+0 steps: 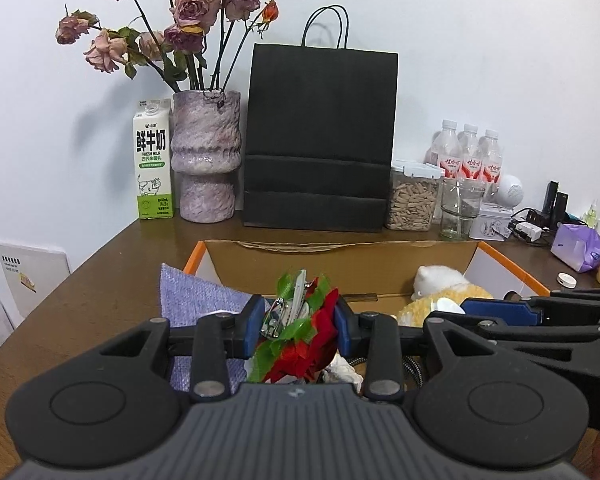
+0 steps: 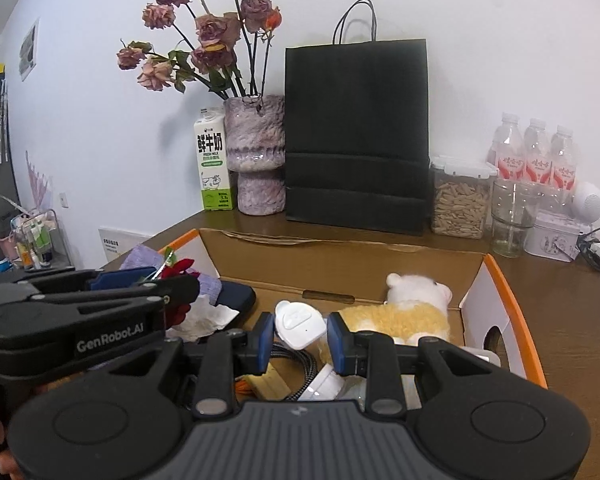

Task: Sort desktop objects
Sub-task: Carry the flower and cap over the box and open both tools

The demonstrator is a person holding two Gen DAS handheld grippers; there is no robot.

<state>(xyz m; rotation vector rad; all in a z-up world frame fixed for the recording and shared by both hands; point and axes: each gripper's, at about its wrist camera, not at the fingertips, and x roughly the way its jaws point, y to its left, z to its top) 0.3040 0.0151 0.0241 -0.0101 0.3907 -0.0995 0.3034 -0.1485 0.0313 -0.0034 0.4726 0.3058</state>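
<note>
Left gripper point(image 1: 296, 330) pinching red-green flower clip point(image 1: 300, 320), hovering over left part of cardboard box point(image 1: 340, 248), above purple cloth point(image 1: 196, 300)

Right gripper point(image 2: 298, 340) clamped on white charger point(image 2: 300, 326), over box middle, plush toy point(image 2: 404, 316) just beyond

Judgement: both items carried for drop-off. Keep hands apart (bodies near each other), lower before opening, release clip clear of cloth folds, avoid snagging braided cable point(image 2: 296, 372) under charger

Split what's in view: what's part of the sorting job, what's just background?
In play:
- left gripper, shut on red-and-green flower clip
- right gripper, shut on white plastic piece
- cardboard box
- plush toy

Background:
- black paper bag
- vase
- milk carton
- seed jar
</note>
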